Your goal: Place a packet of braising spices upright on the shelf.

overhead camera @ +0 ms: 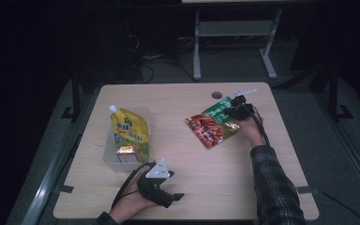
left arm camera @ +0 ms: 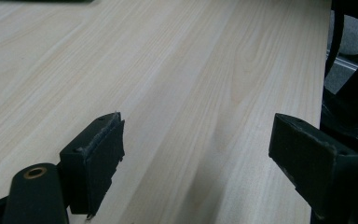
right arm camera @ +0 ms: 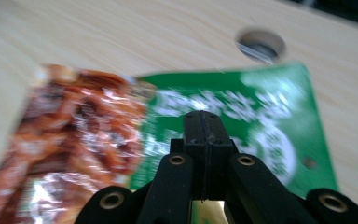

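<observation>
A flat red and green food pouch (overhead camera: 211, 125) lies right of the table's middle. My right gripper (overhead camera: 228, 112) stands at its green end, jaws pressed together on the green film (right arm camera: 270, 116); a sliver of gold foil shows between the jaw arms. In the right gripper view the right gripper (right arm camera: 203, 116) is shut tight, with the pouch's red part (right arm camera: 74, 140) blurred to the left. My left gripper (overhead camera: 176, 197) rests near the table's front edge. In its own view the left gripper (left arm camera: 196, 140) is open, with bare wood between its pads (left arm camera: 98, 154).
A yellow spouted pouch (overhead camera: 130, 131) and a small carton (overhead camera: 126, 153) sit in a clear plastic box (overhead camera: 107, 157) at the table's left. A round cable hole (overhead camera: 216, 95) lies just beyond the red and green pouch. Dark floor and a desk frame (overhead camera: 234, 42) lie behind.
</observation>
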The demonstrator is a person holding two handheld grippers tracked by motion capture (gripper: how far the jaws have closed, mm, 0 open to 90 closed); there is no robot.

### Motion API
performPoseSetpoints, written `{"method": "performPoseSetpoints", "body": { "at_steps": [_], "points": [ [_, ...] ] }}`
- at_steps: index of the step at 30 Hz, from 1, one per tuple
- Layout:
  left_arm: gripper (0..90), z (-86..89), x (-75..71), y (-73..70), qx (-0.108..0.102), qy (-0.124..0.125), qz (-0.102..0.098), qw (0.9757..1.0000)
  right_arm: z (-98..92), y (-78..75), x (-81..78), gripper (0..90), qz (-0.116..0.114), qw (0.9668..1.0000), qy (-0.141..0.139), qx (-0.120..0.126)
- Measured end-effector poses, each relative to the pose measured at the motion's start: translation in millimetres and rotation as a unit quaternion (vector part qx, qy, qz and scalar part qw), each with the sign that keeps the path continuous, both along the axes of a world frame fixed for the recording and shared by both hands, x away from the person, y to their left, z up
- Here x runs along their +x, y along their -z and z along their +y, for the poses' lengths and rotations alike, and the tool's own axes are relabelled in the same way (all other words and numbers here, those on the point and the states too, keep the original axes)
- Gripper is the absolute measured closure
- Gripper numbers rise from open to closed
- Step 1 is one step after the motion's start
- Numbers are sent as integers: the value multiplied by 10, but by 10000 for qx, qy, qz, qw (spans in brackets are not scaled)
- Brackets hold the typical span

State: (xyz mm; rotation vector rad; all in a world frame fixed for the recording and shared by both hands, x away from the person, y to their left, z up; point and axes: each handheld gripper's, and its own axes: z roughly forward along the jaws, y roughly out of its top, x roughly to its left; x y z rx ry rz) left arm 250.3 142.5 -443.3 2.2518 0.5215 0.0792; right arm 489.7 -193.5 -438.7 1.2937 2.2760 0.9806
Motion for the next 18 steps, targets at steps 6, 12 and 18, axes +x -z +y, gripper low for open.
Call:
{"method": "performPoseSetpoints", "body": {
  "at_steps": [6, 12, 18],
  "points": [
    [171, 3, -3, -4, -35, -12, 2, 10000, -168, 3, 166, 898, -63, 9991, 396, -124],
    [171, 14, -5, -5, -36, -29, 20, 10000, -300, 155, 299, 899, 29, 9970, 766, -116],
    [171, 22, -9, -1, -52, -51, 14, 10000, -326, 293, 346, 899, 192, 9954, 879, -322]
  ]
}}
